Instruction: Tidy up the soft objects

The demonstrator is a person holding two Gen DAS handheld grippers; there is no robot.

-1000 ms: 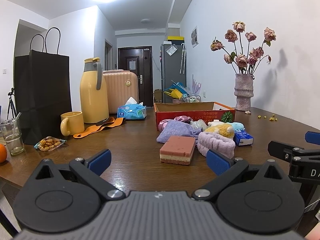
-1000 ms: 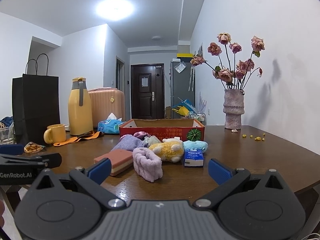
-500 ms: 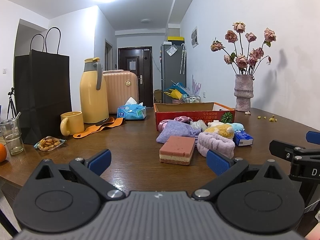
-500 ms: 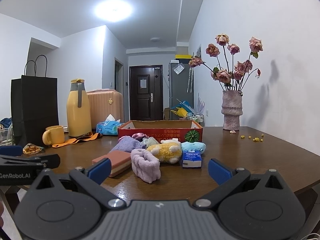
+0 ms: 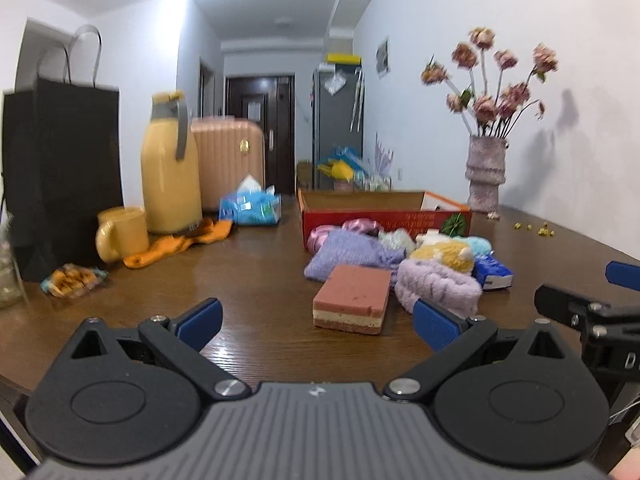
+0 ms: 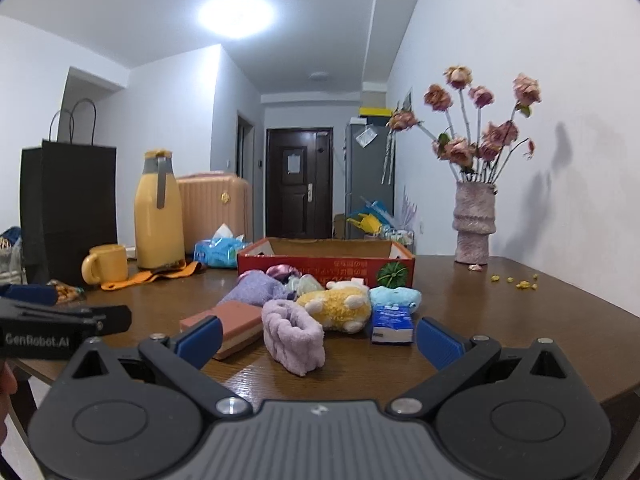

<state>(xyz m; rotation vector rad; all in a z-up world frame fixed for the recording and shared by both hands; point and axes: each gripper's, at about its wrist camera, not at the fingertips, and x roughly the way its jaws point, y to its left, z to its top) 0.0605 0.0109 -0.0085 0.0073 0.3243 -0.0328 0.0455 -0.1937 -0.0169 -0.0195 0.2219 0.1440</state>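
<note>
Left gripper (image 5: 316, 320), with blue-padded fingers, is shown spread wide and empty above the near edge of the dark brown wooden table (image 5: 248, 280). Directly ahead, between the two pads in view, a pink-and-cream layered rectangular sponge block (image 5: 352, 298) is seen lying flat on the table, apart from the fingers. Right gripper (image 6: 318, 338) is likewise held wide open with nothing gripped; a lilac fluffy towelling headband (image 6: 294, 334) lies just ahead between its pads, with the sponge block to its left. Behind these, a cluster of soft items is gathered: a folded lavender knitted cloth (image 6: 254, 290), a yellow-and-white plush animal (image 6: 336, 306), a light blue plush (image 6: 396, 296) and a blue tissue packet (image 6: 392, 324). The cluster sits against the front wall of a shallow red cardboard box (image 6: 326, 264), whose visible interior appears empty. Further left a yellow thermos jug (image 6: 159, 212) and yellow mug (image 6: 104, 264) are seen; at far right, a ribbed pink vase of dried roses (image 6: 474, 220).
</note>
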